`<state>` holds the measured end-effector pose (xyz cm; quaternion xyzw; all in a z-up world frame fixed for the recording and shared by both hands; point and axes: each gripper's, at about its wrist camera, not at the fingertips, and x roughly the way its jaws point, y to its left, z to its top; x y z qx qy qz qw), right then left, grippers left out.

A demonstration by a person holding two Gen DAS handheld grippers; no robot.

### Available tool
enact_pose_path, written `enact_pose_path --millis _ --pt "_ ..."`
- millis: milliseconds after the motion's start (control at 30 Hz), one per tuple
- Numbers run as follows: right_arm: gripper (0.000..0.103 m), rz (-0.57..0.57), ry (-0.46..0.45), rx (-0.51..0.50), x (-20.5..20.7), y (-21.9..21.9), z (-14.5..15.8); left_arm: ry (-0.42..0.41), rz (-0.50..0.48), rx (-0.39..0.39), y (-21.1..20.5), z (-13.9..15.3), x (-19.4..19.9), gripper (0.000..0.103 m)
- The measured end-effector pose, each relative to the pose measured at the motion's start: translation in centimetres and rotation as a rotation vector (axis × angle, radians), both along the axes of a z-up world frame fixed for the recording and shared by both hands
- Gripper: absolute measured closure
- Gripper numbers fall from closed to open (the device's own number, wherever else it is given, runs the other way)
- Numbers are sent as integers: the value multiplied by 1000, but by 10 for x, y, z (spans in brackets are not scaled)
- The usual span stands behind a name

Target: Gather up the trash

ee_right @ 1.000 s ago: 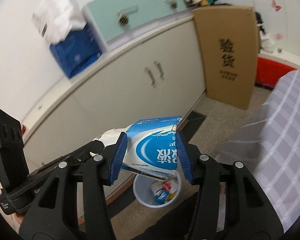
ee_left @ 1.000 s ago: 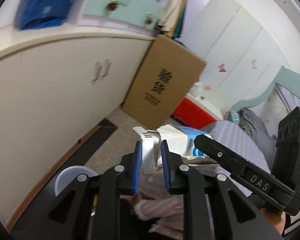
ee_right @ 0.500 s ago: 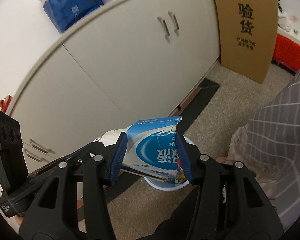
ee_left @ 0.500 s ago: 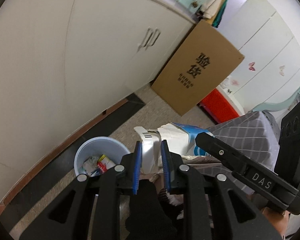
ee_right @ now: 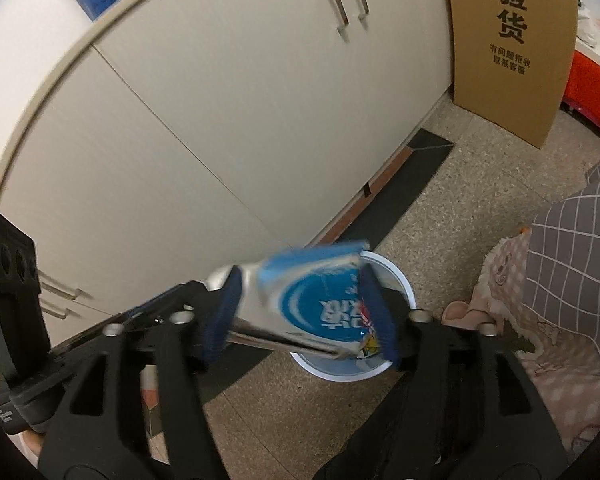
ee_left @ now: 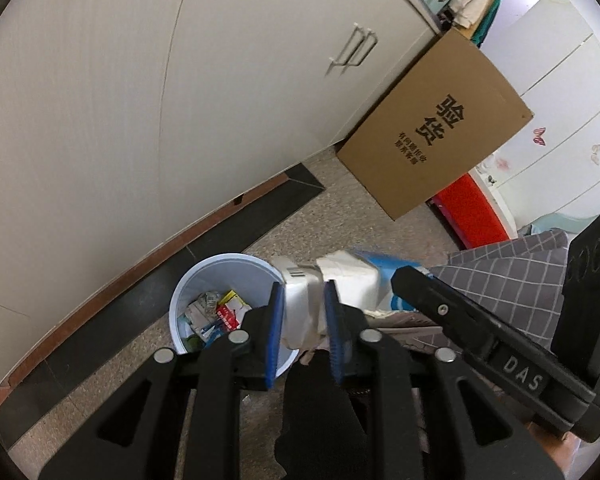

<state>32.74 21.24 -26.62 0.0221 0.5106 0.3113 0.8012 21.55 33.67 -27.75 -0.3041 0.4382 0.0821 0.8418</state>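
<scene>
Both grippers hung over the bin [ee_left: 188, 300], the carton [ee_right: 312, 300] stretched between them. The left gripper [ee_left: 302, 316] had the carton's silver end between its blue pads [ee_left: 274, 332], and its jaws were opening; a thin gap showed on each side, so the pads no longer pressed. The right gripper [ee_right: 300, 312] straddled the blue printed body of the carton, and its jaws were opening too. The carton was blurred in the right view, its upper edge tilted, with space between it and the pads. It sat directly above the bin's mouth, which showed pale blue behind it in the right wrist view. Inside the bin lay scraps [ee_left: 216, 312] of paper and red and yellow wrappers. The bin stood on the speckled floor [ee_right: 460, 220] just beside the dark plinth under the white cabinet [ee_left: 180, 100]. A cardboard box [ee_left: 436, 124] with black print leaned against the cabinet further along, a red tub [ee_left: 472, 212] behind it. A grey checked blanket [ee_right: 572, 264] filled the right edge.
</scene>
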Motion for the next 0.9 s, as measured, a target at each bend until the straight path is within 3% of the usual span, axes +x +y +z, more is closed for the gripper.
enact_pose_path --millis 33,100,267,367,633,900 --pt "33 -2 10 -4 2 0 -4 20 13 10 2 -4 3 67" --pt "33 -13 24 -24 6 -2 -11 82 36 28 7 -14 11 44" --pt "32 -28 32 -38 3 -16 -12 117 87 24 15 -23 9 37" --pt "32 -33 14 -44 -4 -25 -3 117 87 73 9 -15 5 37" --pt "27 -36 -172 -34 -45 -60 73 41 52 229 -28 48 -11 29" --pt "21 -145 -370 32 -104 -123 165 -135 4 365 -81 140 -45 23"
